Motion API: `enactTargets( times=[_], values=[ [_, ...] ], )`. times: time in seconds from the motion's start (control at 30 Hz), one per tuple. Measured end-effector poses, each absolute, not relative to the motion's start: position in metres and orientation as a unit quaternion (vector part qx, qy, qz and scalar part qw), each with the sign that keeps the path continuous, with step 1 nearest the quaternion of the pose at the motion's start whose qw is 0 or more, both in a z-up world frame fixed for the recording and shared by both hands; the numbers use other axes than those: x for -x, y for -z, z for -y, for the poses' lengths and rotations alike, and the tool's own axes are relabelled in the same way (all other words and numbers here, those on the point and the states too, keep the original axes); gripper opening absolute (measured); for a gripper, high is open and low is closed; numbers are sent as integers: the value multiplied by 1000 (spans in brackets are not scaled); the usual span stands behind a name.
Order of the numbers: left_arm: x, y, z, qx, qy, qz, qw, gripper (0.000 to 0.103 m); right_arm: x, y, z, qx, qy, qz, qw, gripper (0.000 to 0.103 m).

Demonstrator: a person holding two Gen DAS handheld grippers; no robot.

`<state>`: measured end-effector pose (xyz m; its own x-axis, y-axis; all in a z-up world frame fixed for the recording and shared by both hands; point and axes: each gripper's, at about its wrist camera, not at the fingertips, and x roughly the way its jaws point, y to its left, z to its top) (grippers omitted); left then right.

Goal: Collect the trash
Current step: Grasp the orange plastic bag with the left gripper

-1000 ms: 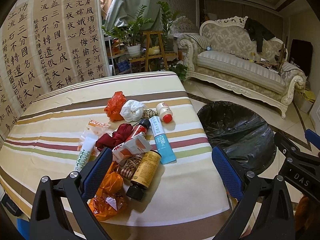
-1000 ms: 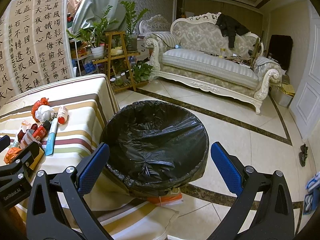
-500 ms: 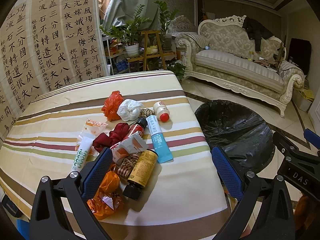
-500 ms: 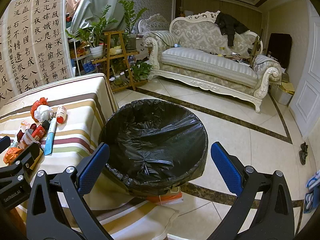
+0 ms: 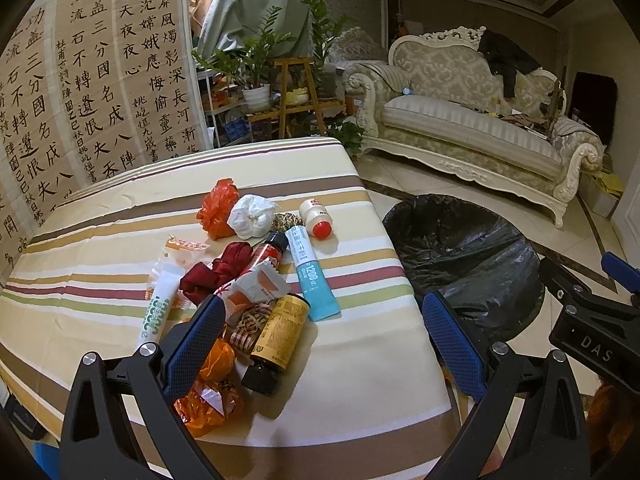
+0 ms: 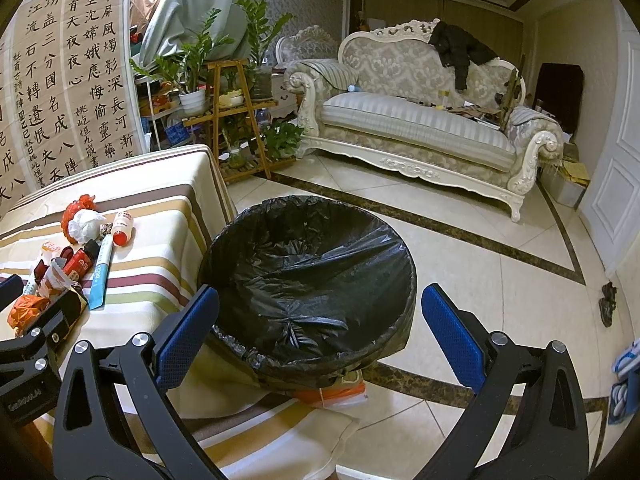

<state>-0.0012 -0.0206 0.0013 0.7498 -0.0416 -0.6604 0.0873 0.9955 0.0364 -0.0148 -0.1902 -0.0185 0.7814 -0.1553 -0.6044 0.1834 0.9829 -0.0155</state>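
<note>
Trash lies in a loose heap on the striped bench [image 5: 100, 248], none of it in either gripper. At the far end sit a crumpled orange bag [image 5: 218, 208] and a white wad [image 5: 252, 218], with a small white bottle with a red cap [image 5: 316, 218] just beside them. Nearer are a blue tube [image 5: 312, 280], a red bottle [image 5: 268, 254], a dark red crumple [image 5: 212, 274], a white-and-green tube [image 5: 158, 312] and a yellow-labelled brown bottle [image 5: 276, 338]. An orange wrapper [image 5: 212, 392] lies closest, partly behind the left finger pad.

The left gripper [image 5: 320, 344] hovers over the near edge of the heap, its blue fingers spread wide and holding nothing. The right gripper [image 6: 320, 336] hangs above the black-lined bin [image 6: 308, 276], which stands on the tiled floor right beside the bench; its fingers are also wide apart and empty.
</note>
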Motion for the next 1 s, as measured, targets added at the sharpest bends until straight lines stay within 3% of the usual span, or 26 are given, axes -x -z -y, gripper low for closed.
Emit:
enactTargets(
  times=[0.23, 0.33, 0.37, 1.0],
  values=[
    [7, -3, 4, -29, 32, -356, 934, 95, 18, 25, 183, -22, 76, -325, 942, 98],
    [11, -4, -8, -30, 27, -356, 934, 82, 18, 23, 177, -22, 68, -329, 942, 90],
    [12, -3, -12, -30, 23, -359, 932, 72, 18, 23, 174, -21, 65, -332, 941, 86],
    [19, 19, -69, -4, -10, -394, 919, 72, 11, 18, 135, -6, 16, -353, 935, 85]
  ],
)
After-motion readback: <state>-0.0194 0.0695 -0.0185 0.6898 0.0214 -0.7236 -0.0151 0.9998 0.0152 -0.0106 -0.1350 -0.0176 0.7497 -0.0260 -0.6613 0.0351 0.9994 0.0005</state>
